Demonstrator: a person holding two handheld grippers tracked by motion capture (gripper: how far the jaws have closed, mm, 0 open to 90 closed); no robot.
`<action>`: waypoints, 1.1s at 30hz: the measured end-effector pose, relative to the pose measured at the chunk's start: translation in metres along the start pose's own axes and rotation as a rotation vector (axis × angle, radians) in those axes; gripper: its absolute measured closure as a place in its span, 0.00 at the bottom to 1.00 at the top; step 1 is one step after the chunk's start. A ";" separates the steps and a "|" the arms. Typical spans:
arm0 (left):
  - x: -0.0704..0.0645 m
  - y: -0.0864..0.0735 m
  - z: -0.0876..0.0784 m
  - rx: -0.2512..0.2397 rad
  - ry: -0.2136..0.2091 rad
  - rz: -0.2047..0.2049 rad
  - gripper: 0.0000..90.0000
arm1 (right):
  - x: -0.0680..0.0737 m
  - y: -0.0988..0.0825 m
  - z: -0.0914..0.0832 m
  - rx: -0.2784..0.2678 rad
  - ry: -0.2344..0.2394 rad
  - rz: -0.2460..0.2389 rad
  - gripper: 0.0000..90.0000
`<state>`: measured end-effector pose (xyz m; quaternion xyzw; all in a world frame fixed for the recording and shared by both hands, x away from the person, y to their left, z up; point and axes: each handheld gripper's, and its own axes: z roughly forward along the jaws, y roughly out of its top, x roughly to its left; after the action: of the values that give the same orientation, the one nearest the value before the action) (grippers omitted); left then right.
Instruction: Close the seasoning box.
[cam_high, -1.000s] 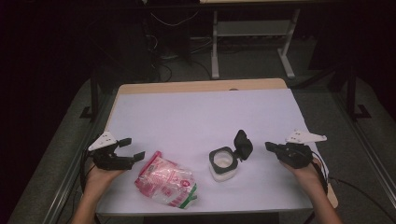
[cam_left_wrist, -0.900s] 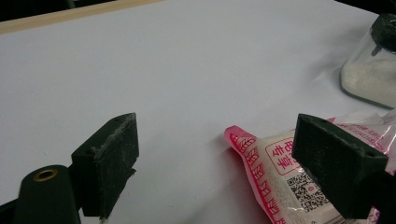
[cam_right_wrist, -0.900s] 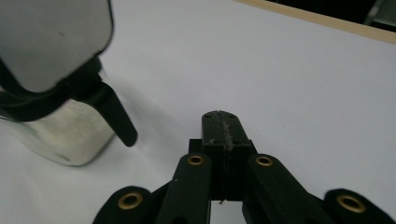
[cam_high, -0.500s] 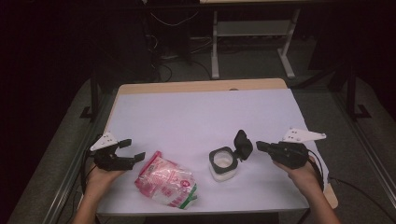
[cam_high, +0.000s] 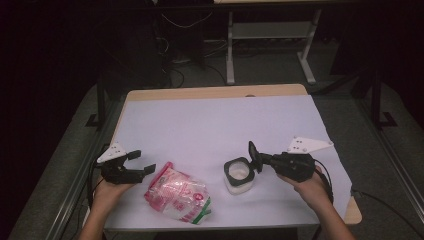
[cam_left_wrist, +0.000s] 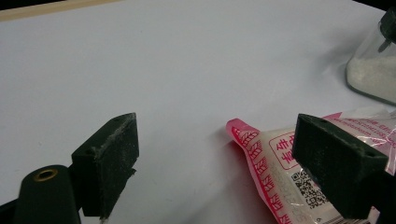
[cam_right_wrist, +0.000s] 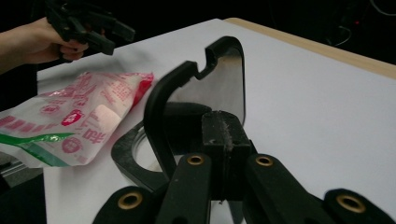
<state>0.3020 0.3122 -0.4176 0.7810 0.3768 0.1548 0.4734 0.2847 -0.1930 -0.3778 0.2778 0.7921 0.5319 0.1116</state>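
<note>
A small clear jar of white powder stands at the front right of the white table. Its black flip lid stands up on the jar's right side. My right gripper is shut, and its tips rest against the lid's outer face. A pink and white bag with a green stripe lies flat at the front left. My left gripper hovers just left of it, open, with the bag's pink corner between its jaws but untouched.
A tan wooden strip borders the table at the back. Beyond it the dark floor holds desk legs and cables. Both forearms come in from the front edge.
My right gripper has moved left, from a gap beside the lid up to it. The lid has tipped slightly toward the jar. The left gripper and the bag have stayed put.
</note>
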 end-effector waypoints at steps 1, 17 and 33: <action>0.000 0.000 0.000 0.002 0.001 0.005 0.16 | 0.002 0.000 0.002 0.004 0.005 0.000 1.00; -0.002 0.000 0.006 0.007 -0.004 0.007 0.16 | -0.003 -0.006 0.009 0.026 -0.012 -0.008 0.99; -0.004 0.000 0.008 0.014 -0.020 0.037 0.16 | -0.040 -0.037 -0.010 0.044 -0.181 0.105 0.54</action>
<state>0.3040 0.3047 -0.4211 0.7927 0.3586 0.1527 0.4687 0.3007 -0.2340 -0.4121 0.3682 0.7747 0.4922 0.1483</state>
